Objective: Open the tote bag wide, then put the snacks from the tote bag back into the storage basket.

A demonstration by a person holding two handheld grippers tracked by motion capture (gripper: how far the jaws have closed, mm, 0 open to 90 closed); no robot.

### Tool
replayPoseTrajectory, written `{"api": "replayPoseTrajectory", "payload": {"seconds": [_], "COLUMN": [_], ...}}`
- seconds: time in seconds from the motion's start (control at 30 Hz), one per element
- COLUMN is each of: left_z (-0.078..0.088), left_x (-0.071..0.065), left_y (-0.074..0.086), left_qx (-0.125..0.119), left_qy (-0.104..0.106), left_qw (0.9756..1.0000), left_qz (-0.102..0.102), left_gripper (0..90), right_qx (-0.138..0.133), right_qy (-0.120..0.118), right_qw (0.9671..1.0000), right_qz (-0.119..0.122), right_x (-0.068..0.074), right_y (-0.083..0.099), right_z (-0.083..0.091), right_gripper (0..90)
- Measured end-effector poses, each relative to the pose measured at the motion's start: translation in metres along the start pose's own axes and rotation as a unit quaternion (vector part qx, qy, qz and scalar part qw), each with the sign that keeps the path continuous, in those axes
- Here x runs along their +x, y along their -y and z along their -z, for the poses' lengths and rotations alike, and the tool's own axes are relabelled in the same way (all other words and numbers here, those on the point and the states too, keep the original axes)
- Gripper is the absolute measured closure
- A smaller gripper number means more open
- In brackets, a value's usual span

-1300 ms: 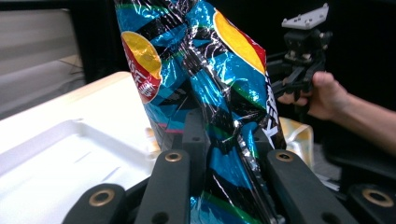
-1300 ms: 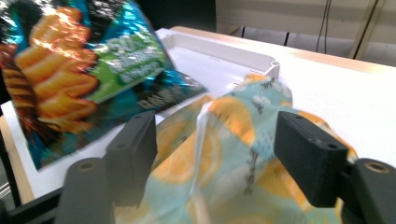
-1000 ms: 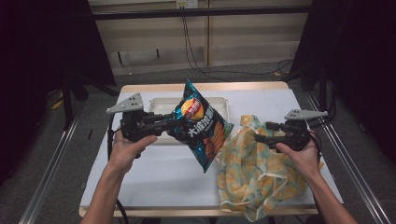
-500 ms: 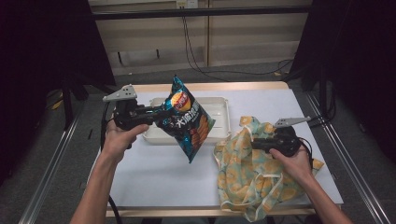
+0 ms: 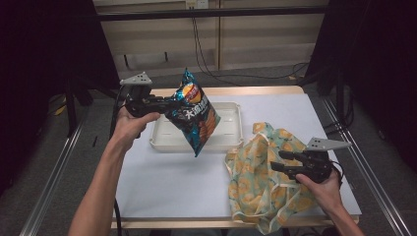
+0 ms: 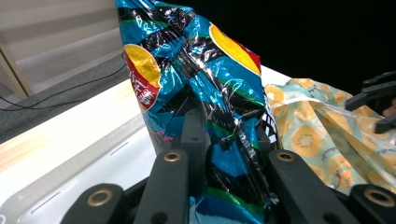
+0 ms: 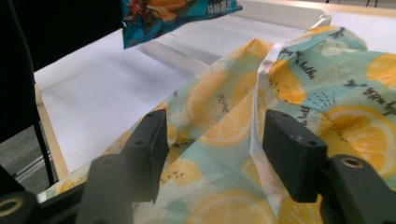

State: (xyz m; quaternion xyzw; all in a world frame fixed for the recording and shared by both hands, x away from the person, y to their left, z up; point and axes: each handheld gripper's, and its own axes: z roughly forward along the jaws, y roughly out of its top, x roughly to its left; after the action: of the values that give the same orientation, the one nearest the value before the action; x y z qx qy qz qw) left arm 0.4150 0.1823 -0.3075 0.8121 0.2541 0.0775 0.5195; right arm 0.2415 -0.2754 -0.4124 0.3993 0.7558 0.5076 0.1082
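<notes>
A blue chip bag (image 5: 194, 112) with a red and yellow logo hangs in the air above the white tray (image 5: 231, 138), tilted with its lower corner pointing down. My left gripper (image 5: 171, 105) is shut on the bag's (image 6: 201, 98) upper edge. A crumpled lemon-print cloth bag (image 5: 260, 182) lies on the table at the right. My right gripper (image 5: 276, 161) stands open just above that cloth (image 7: 289, 93), its jaws (image 7: 212, 154) apart with fabric below them.
The white table (image 5: 172, 182) has bare room at the front left. Metal rails run along both sides of the table, and a dark floor and cables lie beyond its far edge.
My left gripper has carried the chip bag leftward and up, from beside the cloth bag to over the tray. My right gripper has drawn back toward the table's front right.
</notes>
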Motion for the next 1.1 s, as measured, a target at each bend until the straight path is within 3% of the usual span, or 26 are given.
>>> {"api": "replayPoseTrajectory", "payload": {"seconds": [0.17,0.33,0.47,0.63,0.7,0.87,1.1], "left_z": [-0.006,-0.016,-0.020,-0.033,-0.036,-0.045,-0.055], "left_x": [0.006,0.016,0.023,0.027,0.029,0.035,0.043], "left_y": [-0.005,-0.014,-0.019,-0.026,-0.027,-0.031,-0.030], "left_qx": [0.003,0.011,0.012,0.031,0.034,0.040,0.037], "left_qy": [0.002,-0.005,-0.006,-0.011,-0.012,-0.018,-0.017], "left_qw": [1.0000,0.9999,0.9999,0.9993,0.9993,0.9989,0.9992], "left_qz": [0.004,-0.001,-0.005,-0.016,-0.014,-0.013,-0.008], "left_gripper": [76.4,76.4,76.5,76.4,76.4,76.4,76.4], "right_qx": [-0.017,-0.020,-0.026,-0.026,-0.030,-0.046,-0.043], "right_qy": [0.003,-0.003,0.003,0.010,0.012,0.013,0.016], "right_qw": [0.9999,0.9995,0.9995,0.9996,0.9994,0.9988,0.9989], "right_qz": [0.000,-0.023,-0.017,-0.008,-0.012,-0.009,-0.005], "right_x": [0.005,0.010,0.013,0.015,0.016,0.016,0.017], "right_y": [0.003,0.009,0.010,0.016,0.017,0.015,0.013], "right_z": [0.007,0.011,0.014,0.017,0.018,0.021,0.019], "right_gripper": [34.1,32.4,29.1,28.0,22.3,18.4,18.4]}}
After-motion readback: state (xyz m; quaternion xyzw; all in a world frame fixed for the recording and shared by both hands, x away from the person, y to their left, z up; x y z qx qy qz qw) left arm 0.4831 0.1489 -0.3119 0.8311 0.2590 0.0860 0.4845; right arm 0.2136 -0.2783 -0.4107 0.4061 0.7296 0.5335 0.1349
